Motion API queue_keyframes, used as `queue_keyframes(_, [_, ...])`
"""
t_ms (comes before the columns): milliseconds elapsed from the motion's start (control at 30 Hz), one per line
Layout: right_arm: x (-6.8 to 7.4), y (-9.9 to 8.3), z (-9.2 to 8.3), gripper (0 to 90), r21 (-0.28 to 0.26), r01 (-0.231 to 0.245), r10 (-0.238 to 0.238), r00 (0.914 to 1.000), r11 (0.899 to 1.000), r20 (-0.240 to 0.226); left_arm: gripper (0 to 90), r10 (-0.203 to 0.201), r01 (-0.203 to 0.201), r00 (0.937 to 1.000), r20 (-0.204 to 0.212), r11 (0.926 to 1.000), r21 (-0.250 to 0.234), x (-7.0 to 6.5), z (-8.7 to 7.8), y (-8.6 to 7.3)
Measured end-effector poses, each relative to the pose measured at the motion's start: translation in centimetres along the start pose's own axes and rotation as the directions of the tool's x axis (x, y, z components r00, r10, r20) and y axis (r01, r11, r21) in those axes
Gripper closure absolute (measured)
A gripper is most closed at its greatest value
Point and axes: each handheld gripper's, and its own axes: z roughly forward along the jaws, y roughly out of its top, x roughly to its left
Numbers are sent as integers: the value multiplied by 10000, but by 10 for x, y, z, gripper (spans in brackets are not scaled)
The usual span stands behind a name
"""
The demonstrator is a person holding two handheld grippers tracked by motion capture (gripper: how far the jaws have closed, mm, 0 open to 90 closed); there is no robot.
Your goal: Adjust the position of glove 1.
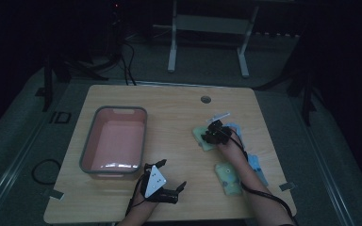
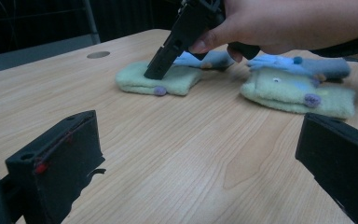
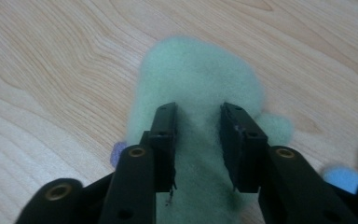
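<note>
A pale green fuzzy sock [image 1: 201, 139] [image 2: 177, 80] [image 3: 200, 74] lies flat on the wooden table, right of centre. My right gripper [image 1: 212, 134] [image 2: 154, 72] [image 3: 198, 116] points down onto it, its tips set into the fluff a short gap apart; the cloth lies between and under them, not visibly pinched. A second green sock [image 1: 228, 178] [image 2: 298, 95] lies nearer the person, with blue fuzzy socks [image 1: 257, 167] [image 2: 307, 65] beside it. My left gripper [image 1: 172, 175] [image 2: 200, 154] rests low at the table's front, jaws wide open and nothing between them.
A pink bin with a grey rim [image 1: 87, 155] stands on the left half of the table. A round cable hole [image 1: 205, 99] sits near the far edge. Bare wood [image 2: 191, 140] lies between my left gripper and the socks.
</note>
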Motion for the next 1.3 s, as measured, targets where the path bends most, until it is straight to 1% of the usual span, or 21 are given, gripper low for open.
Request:
queue_keyframes(67, [2,0,0,768,0,-1,1,10000,10000,26,4,40,-40,10000,-14,10000,-14,0,0,0])
queue_keyframes(100, [2,0,0,768,0,-1,1,10000,10000,26,5,40,-40,10000,-14,10000,-14,0,0,0])
queue_keyframes(133, [3,0,1,806,-32,-149,149,9999,9999,70,4,69,-69,10000,-13,10000,-6,-1,0,0])
queue_keyframes(167, [3,1,1,823,-16,-414,414,9991,9991,74,4,59,-59,10000,-13,10000,-6,-1,0,0])
queue_keyframes(300, [7,3,-2,853,-13,-755,755,9967,9971,283,4,25,-25,10000,0,10000,53,0,1,0])
queue_keyframes(400, [13,5,-9,858,-38,-870,871,9957,9962,323,4,32,-32,10000,-3,10000,18,0,0,0])
queue_keyframes(467, [19,7,-19,858,-133,-991,995,9945,9950,326,4,24,-24,10000,-14,10000,17,0,0,0])
queue_keyframes(533, [24,8,-28,858,-309,-1421,1428,9895,9894,235,4,27,-26,10000,-9,10000,24,0,0,0])
queue_keyframes(567, [27,8,-33,858,-420,-1534,1542,9879,9873,155,4,14,-13,10000,-13,10000,32,0,1,0])
queue_keyframes(633, [37,7,-42,858,-513,-1707,1719,9849,9840,196,4,25,-25,10000,-19,10000,19,-1,1,0])
queue_keyframes(667, [42,7,-47,858,-604,-1679,1696,9852,9840,256,4,34,-34,10000,-28,10000,16,-1,1,0])
queue_keyframes(767, [58,6,-63,858,-938,-1836,1896,9801,9785,596,4,91,-91,9999,-51,10000,17,-1,1,0])
queue_keyframes(800, [62,5,-67,858,-1030,-1885,1955,9786,9767,634,4,122,-122,9999,-65,9999,38,-1,0,0])
queue_keyframes(900, [75,4,-77,859,-1091,-1993,2068,9764,9739,623,4,153,-153,9998,-93,9999,44,-2,0,0])
queue_keyframes(933, [75,4,-77,859,-1091,-1993,2068,9764,9739,623,4,153,-153,9998,-93,9999,44,-2,0,0])
queue_keyframes(967, [85,1,-83,858,-1094,-2121,2190,9741,9711,558,4,119,-118,9999,-93,9999,24,-2,0,0])
queue_keyframes(1033, [95,-2,-89,858,-1228,-2138,2233,9723,9691,697,4,102,-103,9999,-104,9999,-15,-2,0,0])
queue_keyframes(1067, [99,-4,-91,858,-1258,-2158,2258,9716,9683,713,4,94,-94,9999,-108,10000,-17,-1,0,0])
queue_keyframes(1100, [99,-4,-91,858,-1258,-2158,2258,9716,9683,713,4,94,-94,9999,-108,10000,-17,-1,0,0])
queue_keyframes(1200, [110,-8,-95,858,-1321,-2263,2380,9679,9651,810,4,79,-80,9999,-117,10000,-32,-1,-1,0])
queue_keyframes(1300, [118,-14,-91,858,-1334,-2344,2473,9648,9629,896,4,24,-25,9999,-122,10000,-42,-1,-1,0])
